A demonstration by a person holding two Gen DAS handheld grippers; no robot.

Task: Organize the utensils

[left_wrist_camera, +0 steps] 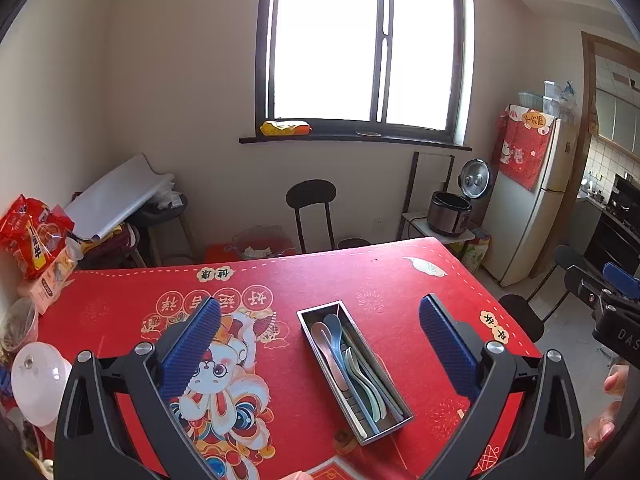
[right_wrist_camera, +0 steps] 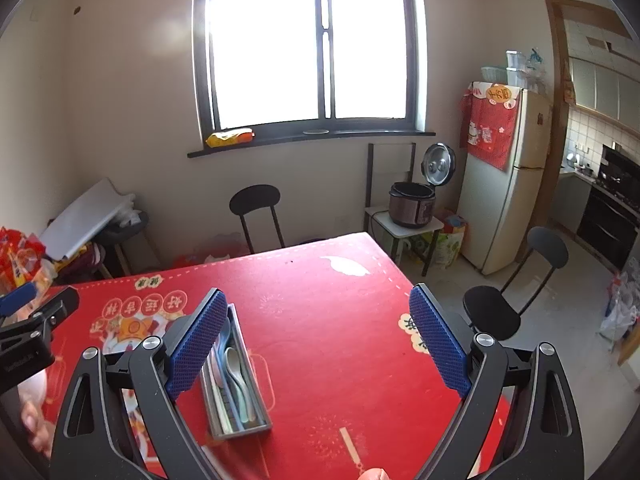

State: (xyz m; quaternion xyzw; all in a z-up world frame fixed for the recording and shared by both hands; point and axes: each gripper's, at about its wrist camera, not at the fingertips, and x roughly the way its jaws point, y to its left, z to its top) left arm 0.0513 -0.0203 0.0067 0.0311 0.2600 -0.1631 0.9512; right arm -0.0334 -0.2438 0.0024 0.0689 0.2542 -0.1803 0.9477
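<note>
We held both tongs spread wide and empty above the surface (left_wrist_camera: pixel 360 272), the left tongs (left_wrist_camera: pixel 320 344) framing the steel utensil tray (left_wrist_camera: pixel 394 394) between its blue pads (left_wrist_camera: pixel 192 352), the right tongs (right_wrist_camera: pixel 318 344) hanging over bare red cloth with the same tray just beside its left pad. The tray lay near the front edge of the surface, angled, and already carried a metal spoon (left_wrist_camera: pixel 326 344), a blue spoon (left_wrist_camera: pixel 338 334) and pale green spoons (left_wrist_camera: pixel 366 380) lying lengthwise together. We saw no loose utensil on the cloth, so we judged the sorting close to done. The risk, as we read it, lay in the tray itself: it looked light and smooth-sided, and a pad brushing its rim could have slid or tipped it on the slick cloth and spilled the spoons. Reaching in for one spoon could have dragged its neighbours out. Farther left, the white lid (left_wrist_camera: pixel 38 380) and noodle packets (left_wrist_camera: pixel 34 240) crowded that side, leaving the left tongs little room to swing.
</note>
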